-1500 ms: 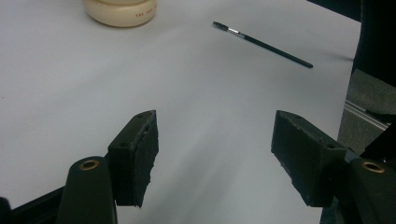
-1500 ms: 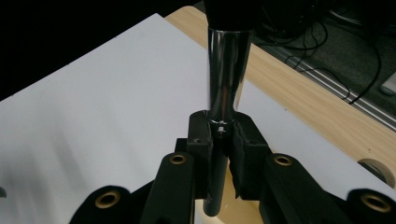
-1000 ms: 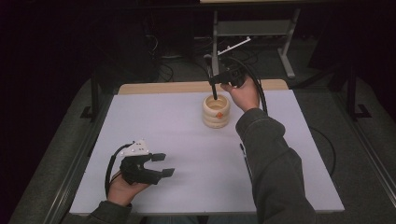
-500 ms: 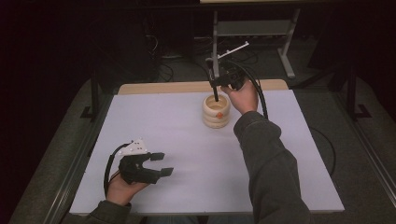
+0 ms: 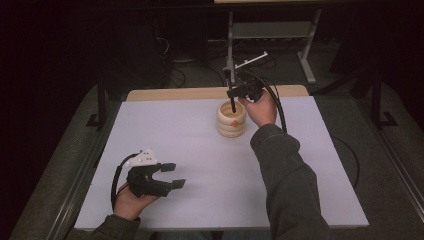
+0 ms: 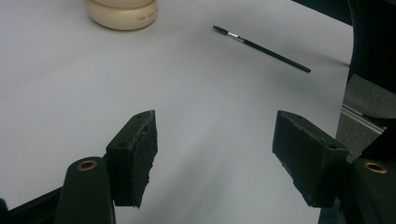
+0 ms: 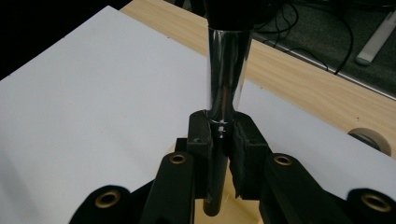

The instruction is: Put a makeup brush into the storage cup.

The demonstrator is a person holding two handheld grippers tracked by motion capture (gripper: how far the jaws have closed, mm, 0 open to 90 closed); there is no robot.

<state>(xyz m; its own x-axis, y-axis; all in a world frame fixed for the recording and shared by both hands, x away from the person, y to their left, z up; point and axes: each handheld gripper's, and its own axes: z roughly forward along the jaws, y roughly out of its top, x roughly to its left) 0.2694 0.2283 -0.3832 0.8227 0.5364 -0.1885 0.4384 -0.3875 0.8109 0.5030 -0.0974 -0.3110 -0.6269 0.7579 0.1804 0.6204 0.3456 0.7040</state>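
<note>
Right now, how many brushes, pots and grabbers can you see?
Brushes: 2, the thick brush held above the pot and the thin brush lying on the table
Pots: 1, the cream pot
Grabbers: 2, the left gripper, open, and the right gripper, shut on the thick brush
Total: 5

Looks like a lab or test room set up for recording, not a home. White sheet point(image 5: 200, 150) covers a wooden table point(image 5: 200, 93) w/ metal side rails point(image 5: 75, 200). Grey carpet point(image 5: 385, 150) underneath, dark all round. Behind the table: a metal stand point(image 5: 270, 30) and loose black cables point(image 5: 200, 75) on the floor. Bare work surface, no furniture or decor nearby.
</note>
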